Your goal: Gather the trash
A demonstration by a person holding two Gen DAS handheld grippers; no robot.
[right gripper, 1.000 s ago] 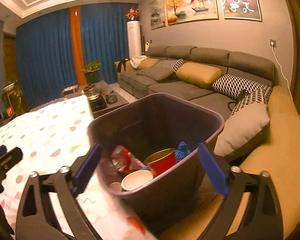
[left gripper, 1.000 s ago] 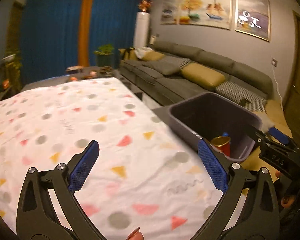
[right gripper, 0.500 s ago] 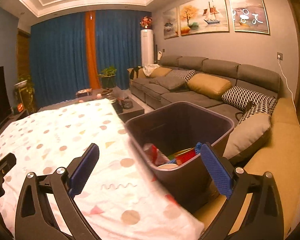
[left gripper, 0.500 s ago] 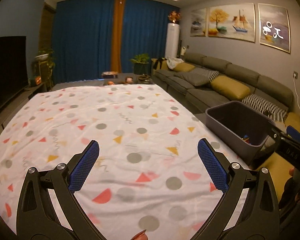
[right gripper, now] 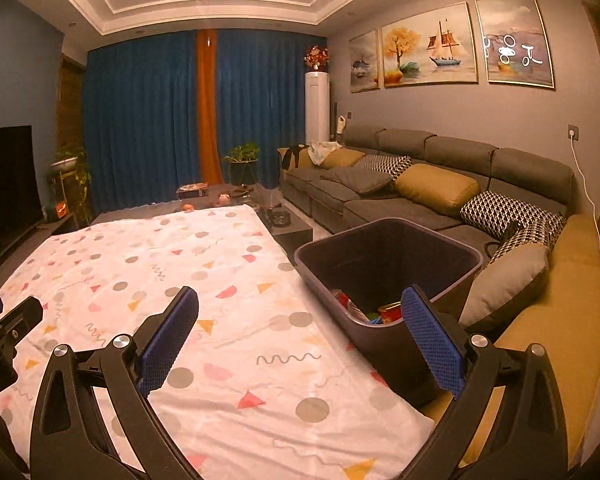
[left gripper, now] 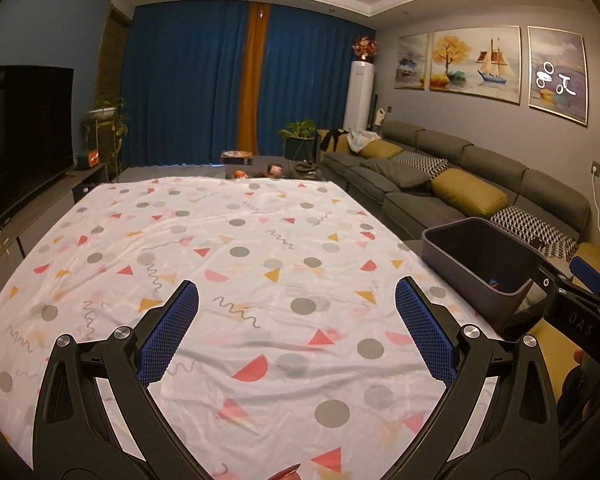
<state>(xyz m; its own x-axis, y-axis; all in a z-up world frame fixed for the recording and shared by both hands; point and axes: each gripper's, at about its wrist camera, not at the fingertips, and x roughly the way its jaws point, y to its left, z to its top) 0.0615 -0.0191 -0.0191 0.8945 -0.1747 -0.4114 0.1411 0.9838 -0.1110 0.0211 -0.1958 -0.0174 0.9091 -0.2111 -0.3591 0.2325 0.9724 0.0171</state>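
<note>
A dark grey bin [right gripper: 384, 264] stands at the right edge of the table, against the sofa. It also shows in the left wrist view [left gripper: 476, 264]. Trash lies in it: a red and gold can [right gripper: 390, 312] and some wrappers. My left gripper [left gripper: 296, 320] is open and empty above the white patterned tablecloth [left gripper: 228, 256]. My right gripper [right gripper: 300, 328] is open and empty, its right finger in front of the bin's near rim. No loose trash shows on the cloth [right gripper: 172, 280].
A grey sofa [right gripper: 432, 168] with yellow and patterned cushions runs along the right. A low dark table [right gripper: 236, 196] with small items stands beyond the cloth. A TV [left gripper: 20, 128] and its cabinet line the left wall.
Both grippers have pulled back and up from the bin. The left one has swung left to face the table. The bin now sits further off in both views.
</note>
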